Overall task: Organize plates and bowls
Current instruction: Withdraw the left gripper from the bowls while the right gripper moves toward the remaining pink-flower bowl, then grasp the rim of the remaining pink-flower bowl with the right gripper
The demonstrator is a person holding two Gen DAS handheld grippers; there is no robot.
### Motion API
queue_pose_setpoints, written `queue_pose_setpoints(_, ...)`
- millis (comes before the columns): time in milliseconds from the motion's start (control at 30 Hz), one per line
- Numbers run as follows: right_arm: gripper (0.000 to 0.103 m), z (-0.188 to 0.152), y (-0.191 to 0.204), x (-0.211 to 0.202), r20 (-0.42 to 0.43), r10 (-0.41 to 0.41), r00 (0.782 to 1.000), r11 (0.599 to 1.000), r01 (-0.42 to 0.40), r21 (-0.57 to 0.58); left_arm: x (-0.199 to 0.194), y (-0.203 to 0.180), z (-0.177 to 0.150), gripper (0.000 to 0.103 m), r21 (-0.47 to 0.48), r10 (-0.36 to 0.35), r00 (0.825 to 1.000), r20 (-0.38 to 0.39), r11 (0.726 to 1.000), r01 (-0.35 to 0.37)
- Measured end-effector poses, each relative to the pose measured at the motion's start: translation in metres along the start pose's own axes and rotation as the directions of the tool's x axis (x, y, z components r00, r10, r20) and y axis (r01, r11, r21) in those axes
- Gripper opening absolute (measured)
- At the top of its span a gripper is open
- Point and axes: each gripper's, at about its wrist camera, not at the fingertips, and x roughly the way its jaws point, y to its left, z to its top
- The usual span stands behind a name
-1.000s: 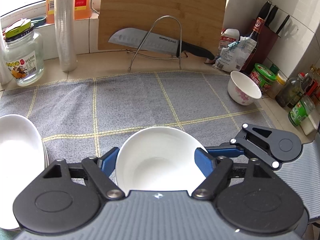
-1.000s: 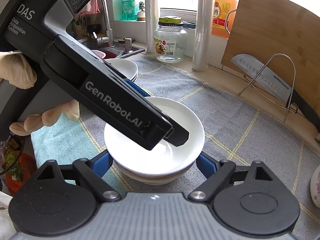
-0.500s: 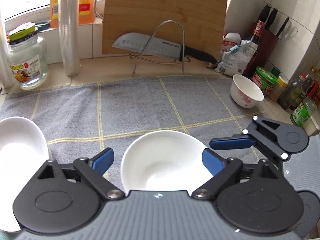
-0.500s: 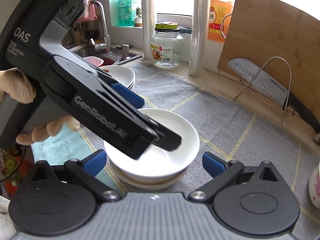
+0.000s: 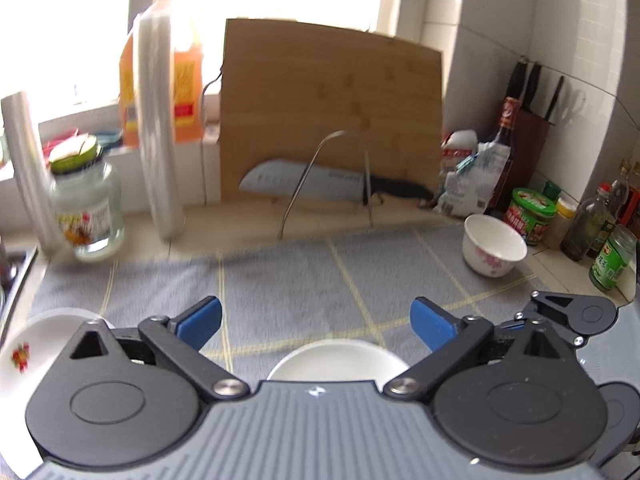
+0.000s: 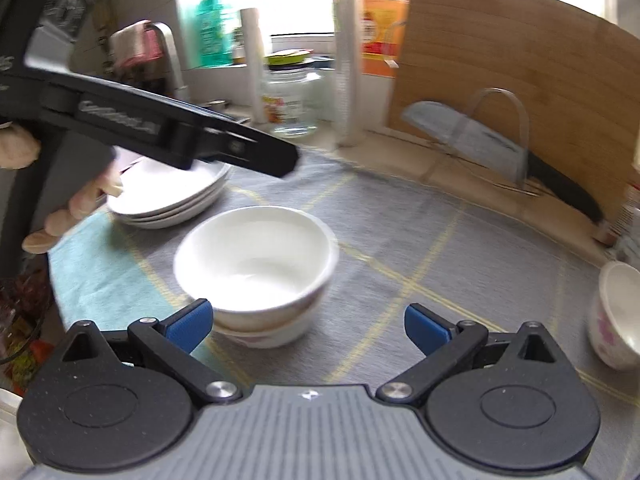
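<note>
Kitchen counter under a window, covered by grey checked cloth (image 6: 420, 240) with yellow lines; teal towel (image 6: 104, 280) at its near-left edge.

Item one: nested white bowls (image 6: 256, 264), two at least, upper one seated in lower, standing on the cloth just ahead of the right gripper's left pad. Glazed ceramic by appearance: likely stiff, fairly heavy as a stack, slick at the rim, chip-prone. Best taken across the rim wall, one pad inside and one outside, and lifted level so the upper bowl does not slide.

Item two: stack of shallow white plates (image 6: 172, 200) beyond the bowls, partly under the left gripper. Thin rims, probably hard to pinch flat; edge grip advisable.

Item three: small white bowl with pink flowers (image 5: 494, 246), alone at the far right of the cloth, near jars and bottles. Light, easily tipped; grip over one side wall.

Left gripper (image 5: 316, 322): jaws opening wide, nothing between the pads; rim of the white bowls visible just below.

Right gripper (image 6: 308, 326): jaws spread fully, empty, bowls just off the left pad.

Background: bamboo cutting board (image 5: 332, 108), knife (image 5: 316, 184) on wire stand.
</note>
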Motion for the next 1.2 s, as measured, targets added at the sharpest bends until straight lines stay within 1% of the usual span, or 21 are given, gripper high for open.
queue_pose_setpoints(100,0.103,-0.005,-0.008,-0.008,0.01,-0.091,0.996,0.995,0.09,0.047,-0.001,-0.007,0.004,0.1,0.067,-0.035,0.998,0.051,0.997,0.032)
queue_pose_setpoints(167,0.103,-0.009,-0.014,-0.012,-0.011,-0.183,0.983,0.977,0.183,0.106,0.0,-0.013,0.008,0.1,0.108,-0.068,0.995,0.073,0.992,0.06)
queue_pose_setpoints(233,0.103,-0.014,-0.021,-0.019,-0.021,-0.24,0.971,0.956,0.24,0.168,0.0,-0.021,0.011,0.101,0.152,-0.11,0.99,0.09,0.984,0.096)
queue_pose_setpoints(300,0.103,-0.02,-0.029,-0.025,-0.042,-0.302,0.952,0.928,0.304,0.216,0.001,-0.031,0.011,0.101,0.172,-0.136,0.986,0.097,0.978,0.118)
queue_pose_setpoints(333,0.103,-0.023,-0.034,-0.029,-0.055,-0.329,0.943,0.914,0.333,0.231,0.002,-0.035,0.011,0.101,0.179,-0.16,0.983,0.095,0.974,0.141)
queue_pose_setpoints(400,0.103,-0.029,-0.044,-0.036,-0.074,-0.36,0.93,0.896,0.367,0.249,0.008,-0.047,0.011,0.102,0.186,-0.195,0.977,0.082,0.966,0.178)
queue_pose_setpoints(433,0.103,-0.033,-0.051,-0.039,-0.079,-0.371,0.925,0.889,0.379,0.256,0.01,-0.053,0.011,0.102,0.189,-0.201,0.977,0.073,0.965,0.184)
queue_pose_setpoints(567,0.103,-0.041,-0.085,-0.046,-0.096,-0.408,0.908,0.87,0.418,0.26,0.024,-0.084,0.008,0.102,0.193,-0.215,0.975,0.061,0.961,0.199)
queue_pose_setpoints(667,0.103,-0.048,-0.117,-0.053,-0.104,-0.415,0.904,0.865,0.428,0.261,0.04,-0.109,0.005,0.102,0.173,-0.191,0.98,0.05,0.968,0.18)
queue_pose_setpoints(733,0.103,-0.051,-0.138,-0.057,-0.107,-0.414,0.904,0.867,0.428,0.257,0.052,-0.123,0.004,0.102,0.153,-0.189,0.981,0.046,0.972,0.18)
queue_pose_setpoints(833,0.103,-0.055,-0.169,-0.062,-0.117,-0.421,0.899,0.866,0.437,0.244,0.07,-0.146,0.001,0.102,0.147,-0.164,0.986,0.038,0.977,0.157)
queue_pose_setpoints(967,0.103,-0.057,-0.204,-0.068,-0.111,-0.425,0.898,0.867,0.44,0.234,0.095,-0.17,-0.002,0.102,0.143,-0.137,0.99,0.036,0.981,0.13)
queue_pose_setpoints(1133,0.103,-0.056,-0.243,-0.072,-0.097,-0.413,0.905,0.872,0.424,0.246,0.124,-0.192,-0.007,0.102,0.155,-0.097,0.995,0.034,0.984,0.091)
queue_pose_setpoints(1200,0.103,-0.055,-0.256,-0.071,-0.091,-0.4,0.912,0.875,0.409,0.257,0.136,-0.199,-0.009,0.102,0.159,-0.081,0.996,0.037,0.984,0.075)
